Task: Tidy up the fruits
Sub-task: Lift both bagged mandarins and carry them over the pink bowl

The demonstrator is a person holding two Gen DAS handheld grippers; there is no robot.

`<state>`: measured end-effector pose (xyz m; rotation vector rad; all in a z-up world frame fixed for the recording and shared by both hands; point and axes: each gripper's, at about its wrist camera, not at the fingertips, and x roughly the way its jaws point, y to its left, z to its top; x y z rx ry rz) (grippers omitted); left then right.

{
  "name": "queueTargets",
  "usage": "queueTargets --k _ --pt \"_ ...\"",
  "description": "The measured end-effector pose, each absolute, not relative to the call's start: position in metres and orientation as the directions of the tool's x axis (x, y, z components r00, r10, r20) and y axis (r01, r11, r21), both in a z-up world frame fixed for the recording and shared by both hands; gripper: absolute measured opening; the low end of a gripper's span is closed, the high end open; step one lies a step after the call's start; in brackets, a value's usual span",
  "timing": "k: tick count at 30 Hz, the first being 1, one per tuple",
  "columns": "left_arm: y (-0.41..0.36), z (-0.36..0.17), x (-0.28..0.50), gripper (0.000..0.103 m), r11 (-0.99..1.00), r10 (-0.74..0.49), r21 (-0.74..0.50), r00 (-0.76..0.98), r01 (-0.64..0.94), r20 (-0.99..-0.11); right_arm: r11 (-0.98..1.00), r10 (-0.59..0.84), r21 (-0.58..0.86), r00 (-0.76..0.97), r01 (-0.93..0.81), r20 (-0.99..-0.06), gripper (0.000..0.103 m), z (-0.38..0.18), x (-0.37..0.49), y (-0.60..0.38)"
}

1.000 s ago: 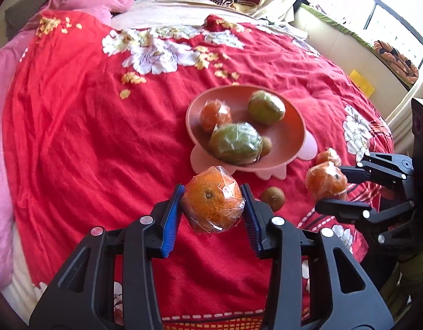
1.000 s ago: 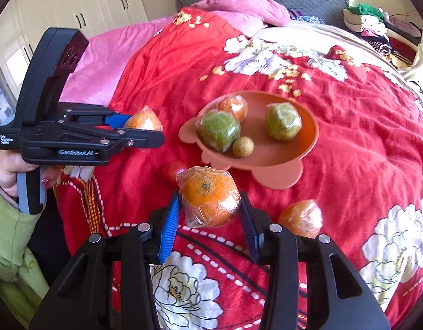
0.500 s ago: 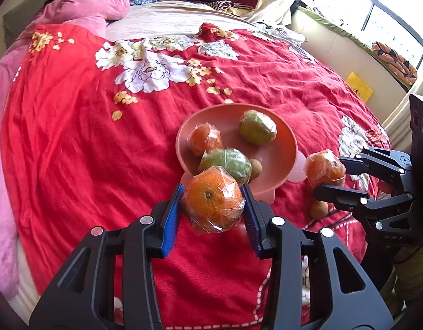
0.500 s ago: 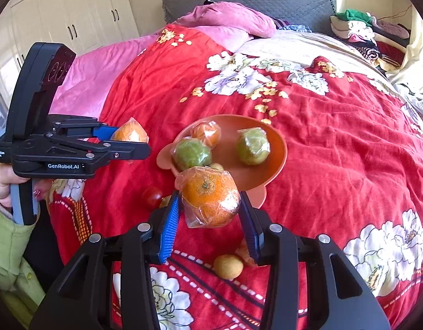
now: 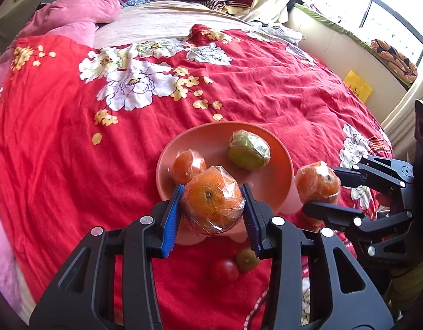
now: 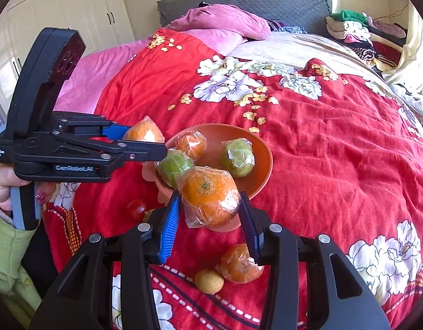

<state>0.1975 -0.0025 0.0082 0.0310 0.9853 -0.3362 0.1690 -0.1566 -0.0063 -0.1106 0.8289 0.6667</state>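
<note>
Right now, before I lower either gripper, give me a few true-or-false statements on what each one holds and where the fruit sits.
1. The left gripper is shut on a plastic-wrapped orange. True.
2. The right gripper is open with nothing in it. False: it grips another plastic-wrapped orange.
3. The terracotta-coloured round bowl on the red floral bedspread holds two wrapped green fruits and a wrapped orange. True.
4. Every fruit is already in the bowl. False: a small red tomato, a small yellow-brown round fruit and a wrapped orange lie on the bedspread.
</note>
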Motion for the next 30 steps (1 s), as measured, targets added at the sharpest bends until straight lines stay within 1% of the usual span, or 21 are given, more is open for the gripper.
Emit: queueTargets --k 11,30 --pt "-0.019 0.002 0.229 0.033 0.942 -0.274 -0.130 0.484 0.309 -0.831 0.786 0.502 0.156 0.470 -0.598 -0.726 0.040 -0.012 0.180 -0.151" --pt "-0.021 -0.018 0.273 0.033 0.942 -0.290 -0.175 0.434 0.286 -0.853 0.770 0.494 0.146 0.435 -0.621 -0.753 0.040 -0.028 0.197 -0.133"
